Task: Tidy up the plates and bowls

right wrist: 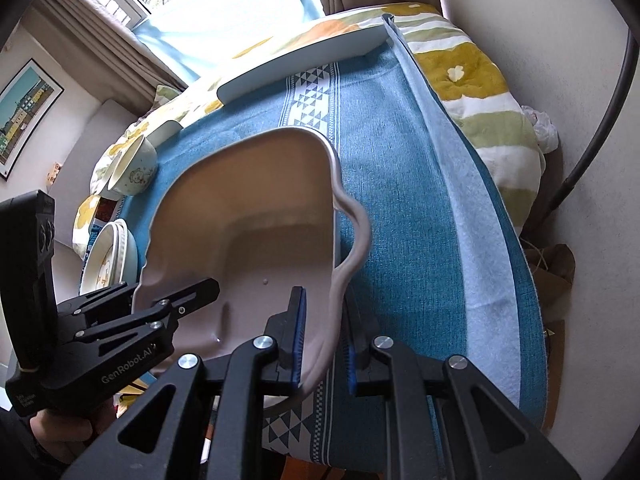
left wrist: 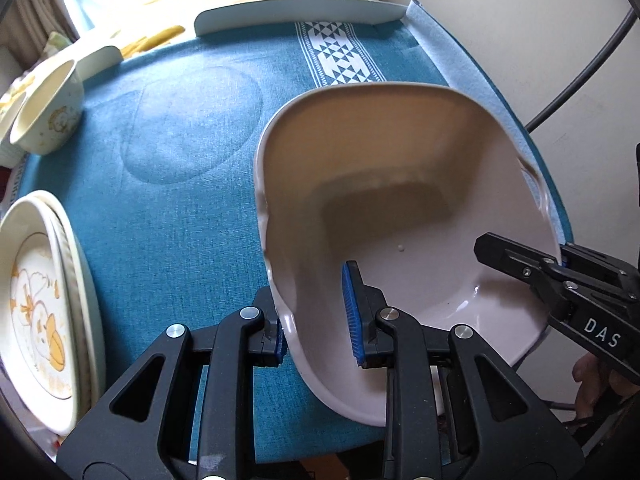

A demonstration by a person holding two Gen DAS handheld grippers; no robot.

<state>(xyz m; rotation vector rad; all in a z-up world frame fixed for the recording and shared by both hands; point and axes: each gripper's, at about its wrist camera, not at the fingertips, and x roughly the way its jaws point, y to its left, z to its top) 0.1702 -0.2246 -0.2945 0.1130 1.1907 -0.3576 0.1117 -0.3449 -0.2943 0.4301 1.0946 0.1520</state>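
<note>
A large pale pink dish (left wrist: 400, 184) with a wavy rim is held tilted above the blue tablecloth (left wrist: 180, 168). My left gripper (left wrist: 316, 316) straddles its left rim, one pad inside and one outside, with a visible gap. My right gripper (right wrist: 324, 344) straddles the opposite rim of the dish (right wrist: 260, 208) the same way, also with a gap. The right gripper also shows in the left wrist view (left wrist: 560, 264), and the left gripper in the right wrist view (right wrist: 168, 296).
A stack of cream plates with a cartoon print (left wrist: 40, 300) sits at the left edge. A small cream bowl (left wrist: 48, 116) stands at the far left. A white tray edge (left wrist: 300, 10) lies at the far side. A wall is on the right.
</note>
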